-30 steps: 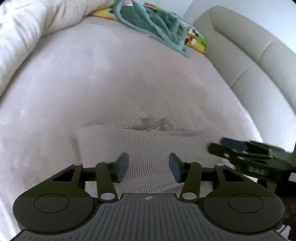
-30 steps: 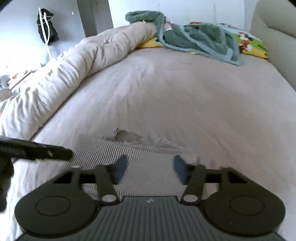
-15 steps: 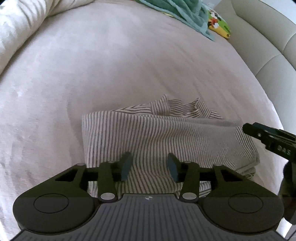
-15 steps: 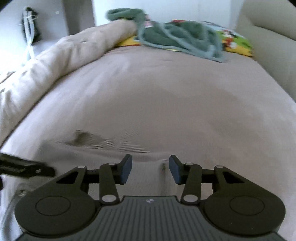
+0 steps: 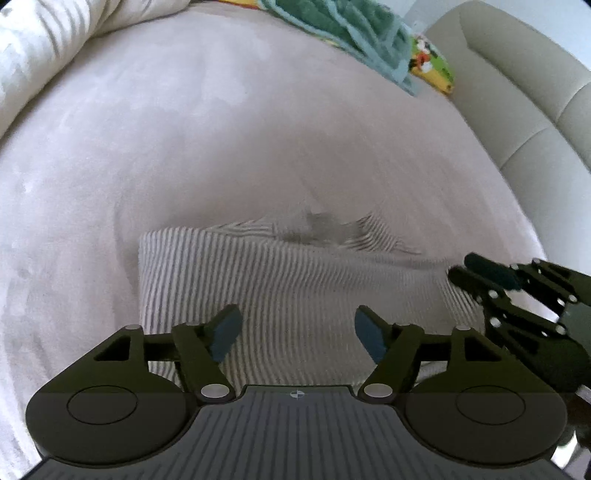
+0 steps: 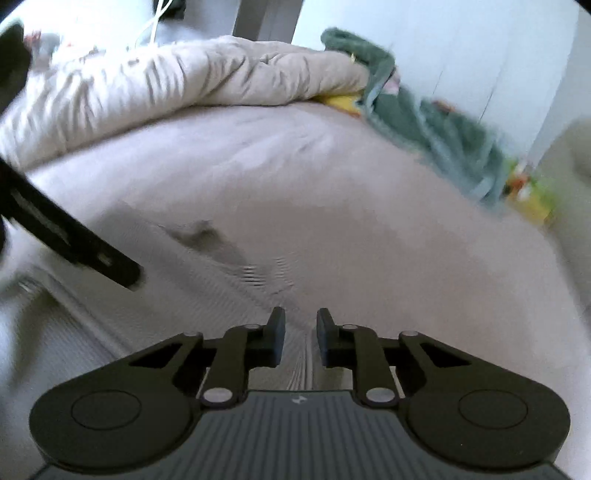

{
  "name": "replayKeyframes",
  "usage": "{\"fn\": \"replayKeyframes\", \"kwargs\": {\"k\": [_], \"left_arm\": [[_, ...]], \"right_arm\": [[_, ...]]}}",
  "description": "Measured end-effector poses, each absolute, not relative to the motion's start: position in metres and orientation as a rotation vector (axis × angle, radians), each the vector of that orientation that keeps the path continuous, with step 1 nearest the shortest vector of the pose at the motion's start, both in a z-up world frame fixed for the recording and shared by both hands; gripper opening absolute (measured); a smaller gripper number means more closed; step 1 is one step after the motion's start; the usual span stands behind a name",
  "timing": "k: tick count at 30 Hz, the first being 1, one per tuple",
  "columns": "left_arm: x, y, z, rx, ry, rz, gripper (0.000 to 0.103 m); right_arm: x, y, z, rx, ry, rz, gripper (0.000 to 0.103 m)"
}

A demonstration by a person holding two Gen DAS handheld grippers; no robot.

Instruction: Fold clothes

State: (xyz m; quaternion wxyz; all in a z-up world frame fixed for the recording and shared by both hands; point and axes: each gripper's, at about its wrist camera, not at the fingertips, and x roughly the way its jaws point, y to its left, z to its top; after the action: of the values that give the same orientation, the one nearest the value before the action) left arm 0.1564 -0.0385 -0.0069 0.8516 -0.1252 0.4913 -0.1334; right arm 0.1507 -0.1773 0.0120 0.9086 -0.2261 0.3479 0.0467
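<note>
Striped garment (image 5: 295,280), right gripper (image 6: 300,332) pinching fold

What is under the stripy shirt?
The striped shirt lies folded on the bed's pale sheet, which shows all around it. Whatever is directly beneath the fabric is covered. The right gripper has just been closing on its edge.

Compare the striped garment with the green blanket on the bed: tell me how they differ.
The striped garment is grey-and-white striped; the green blanket is plain green with paler edging. The garment lies folded into a fairly neat block; the blanket sits in a crumpled heap. The garment is just before the hand-held grippers; the blanket is at the far end. Both rest on the bed.
</note>
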Motion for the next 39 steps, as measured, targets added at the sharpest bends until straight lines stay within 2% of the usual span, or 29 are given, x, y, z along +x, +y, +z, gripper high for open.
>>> {"fn": "replayKeyframes", "kwargs": {"k": [2,4,5,6,9,12,14,17,22,24,34,39], "left_arm": [[0.158,-0.038,-0.006,-0.249,1.044,-0.258,0.076],[0.157,-0.031,0.002,-0.260,1.031,-0.242,0.077],[0.157,-0.024,0.007,-0.265,1.018,-0.237,0.081],[0.157,-0.015,0.013,-0.273,1.006,-0.225,0.088],[0.166,0.019,0.013,-0.342,1.041,-0.174,0.090],[0.183,0.048,-0.008,-0.489,1.165,-0.159,0.090],[0.191,0.059,-0.026,-0.613,1.238,-0.180,0.089],[0.200,0.060,-0.041,-0.709,1.242,-0.214,0.089],[0.215,0.045,-0.055,-0.710,1.185,-0.211,0.094],[0.217,0.042,-0.055,-0.686,1.177,-0.218,0.094],[0.212,0.052,-0.057,-0.691,1.168,-0.282,0.094],[0.219,0.053,-0.055,-0.649,1.215,-0.318,0.094]], "right_arm": [[0.155,-0.182,0.000,-0.616,0.714,0.030,0.018],[0.159,-0.199,0.001,-0.547,0.763,0.003,0.018],[0.161,-0.208,0.001,-0.504,0.790,-0.009,0.018],[0.163,-0.221,0.009,-0.365,0.818,0.008,0.019],[0.172,-0.269,0.025,0.165,0.900,0.098,0.041],[0.183,-0.293,0.014,0.387,0.939,0.087,0.041],[0.187,-0.296,0.002,0.403,0.972,0.070,0.041],[0.189,-0.297,-0.017,0.490,0.991,0.078,0.041],[0.196,-0.287,-0.035,0.571,0.934,0.081,0.059],[0.195,-0.280,-0.036,0.532,0.912,0.084,0.062],[0.171,-0.285,-0.022,0.508,0.906,-0.012,0.062],[0.138,-0.287,0.014,0.522,0.851,-0.123,0.062]]}}
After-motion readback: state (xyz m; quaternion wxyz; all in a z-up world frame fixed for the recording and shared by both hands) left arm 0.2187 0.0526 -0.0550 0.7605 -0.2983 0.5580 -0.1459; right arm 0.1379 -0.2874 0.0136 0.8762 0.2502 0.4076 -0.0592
